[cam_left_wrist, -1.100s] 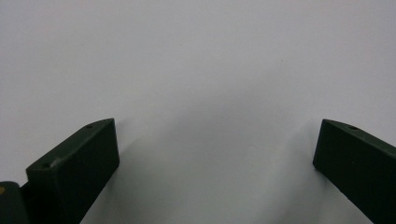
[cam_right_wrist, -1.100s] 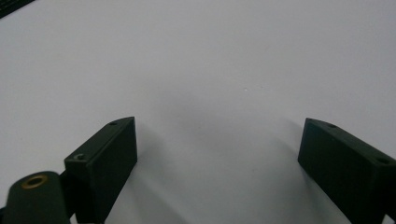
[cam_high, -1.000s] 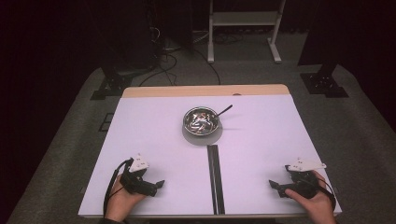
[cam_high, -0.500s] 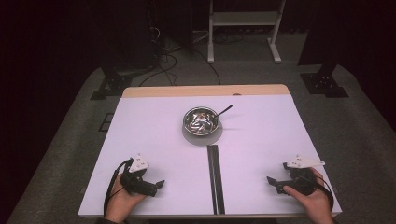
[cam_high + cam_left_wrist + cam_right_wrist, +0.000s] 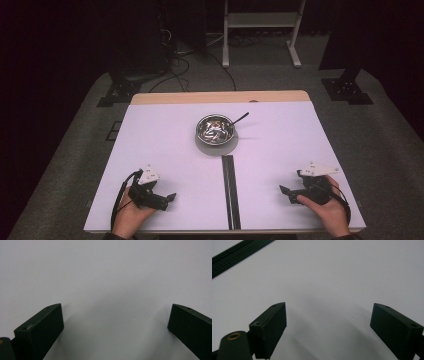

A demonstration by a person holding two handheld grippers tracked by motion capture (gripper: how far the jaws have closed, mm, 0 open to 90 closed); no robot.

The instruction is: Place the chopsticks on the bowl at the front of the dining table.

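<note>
Bowl (image 5: 216,129), metal, sits on a grey disc (image 5: 216,145) at mid-table, a dark utensil (image 5: 240,118) leaning out; its contents look like scraps, hard to tell. My left gripper (image 5: 170,197) and right gripper (image 5: 283,190) rest near the table's (image 5: 150,135) front edge, jaws spread wide, holding nothing.

Shiny metal bowl (image 5: 216,129) sits on a smooth matt white table (image 5: 160,145) with a bare wood back edge.
</note>
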